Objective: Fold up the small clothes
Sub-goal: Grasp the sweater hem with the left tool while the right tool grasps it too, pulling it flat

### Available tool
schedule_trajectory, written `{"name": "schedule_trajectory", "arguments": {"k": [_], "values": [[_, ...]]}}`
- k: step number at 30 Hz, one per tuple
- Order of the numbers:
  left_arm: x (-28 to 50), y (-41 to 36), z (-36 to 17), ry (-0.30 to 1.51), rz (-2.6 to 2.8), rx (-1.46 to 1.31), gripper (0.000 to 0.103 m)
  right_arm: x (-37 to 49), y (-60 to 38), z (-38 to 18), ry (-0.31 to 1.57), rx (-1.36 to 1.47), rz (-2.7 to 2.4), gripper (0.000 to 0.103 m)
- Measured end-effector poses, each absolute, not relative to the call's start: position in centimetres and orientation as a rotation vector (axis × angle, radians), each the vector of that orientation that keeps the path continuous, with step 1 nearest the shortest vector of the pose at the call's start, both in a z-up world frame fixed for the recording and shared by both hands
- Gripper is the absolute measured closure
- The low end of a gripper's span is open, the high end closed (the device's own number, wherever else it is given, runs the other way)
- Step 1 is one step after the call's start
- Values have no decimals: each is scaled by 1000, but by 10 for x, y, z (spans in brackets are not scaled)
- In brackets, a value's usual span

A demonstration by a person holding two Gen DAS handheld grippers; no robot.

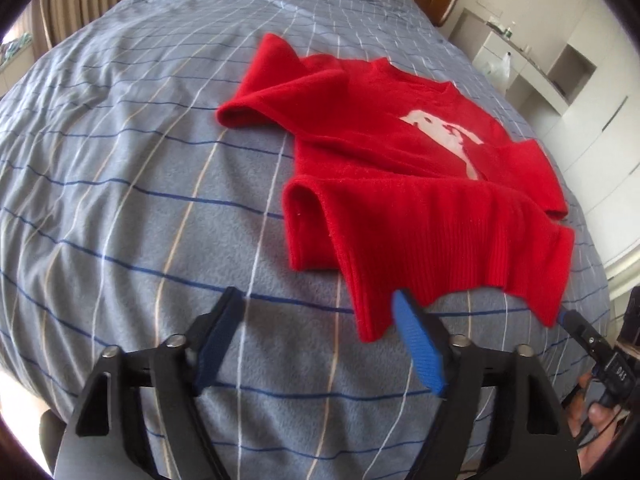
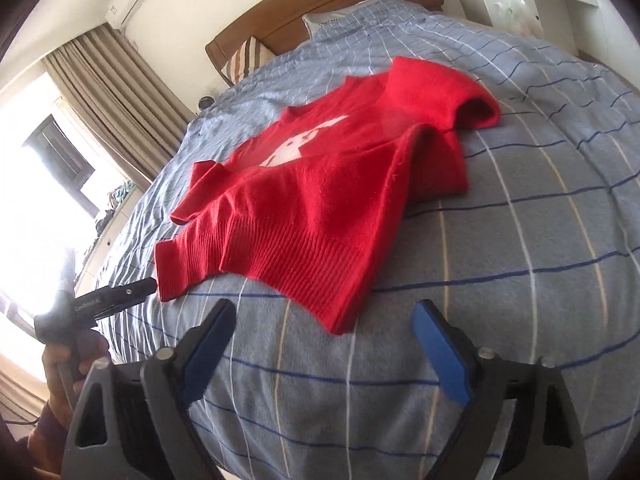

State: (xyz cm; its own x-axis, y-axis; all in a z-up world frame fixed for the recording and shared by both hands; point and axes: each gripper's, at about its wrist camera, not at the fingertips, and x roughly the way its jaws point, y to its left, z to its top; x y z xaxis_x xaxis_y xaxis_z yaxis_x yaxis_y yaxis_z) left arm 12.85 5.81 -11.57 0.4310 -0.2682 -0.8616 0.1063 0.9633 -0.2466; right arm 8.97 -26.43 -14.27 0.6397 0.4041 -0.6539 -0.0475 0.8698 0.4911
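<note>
Lying on the checked bedspread (image 1: pixel 120 184), a red sweater (image 1: pixel 400 184)

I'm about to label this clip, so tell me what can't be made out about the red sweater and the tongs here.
- Red sweater: its underside and back are hidden in both views, pressed against the bedspread.
- White design: too blurred and foreshortened in both views to identify.
- Left tongs, right wrist view: only one dark tip shows beside the hem, so no gap can be judged.
- Right tongs, left wrist view: the tip sits at the hem corner; contact is unclear.

Both grippers (image 1: pixel 318 312) (image 2: pixel 326 320), jaws apart
</note>
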Motion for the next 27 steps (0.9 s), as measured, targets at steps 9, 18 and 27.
{"name": "schedule_trajectory", "arguments": {"k": [9,18,27], "values": [[98,88,-81,1092,-336,-193,100,68,-285,-109,842,441,311,99],[32,78,-115,1217,-338,-3,100,1,-310,-123,1041,373,247,99],[38,83,-143,1234,-190,-67,101,17,-303,-171,1154,264,83,99]]}}
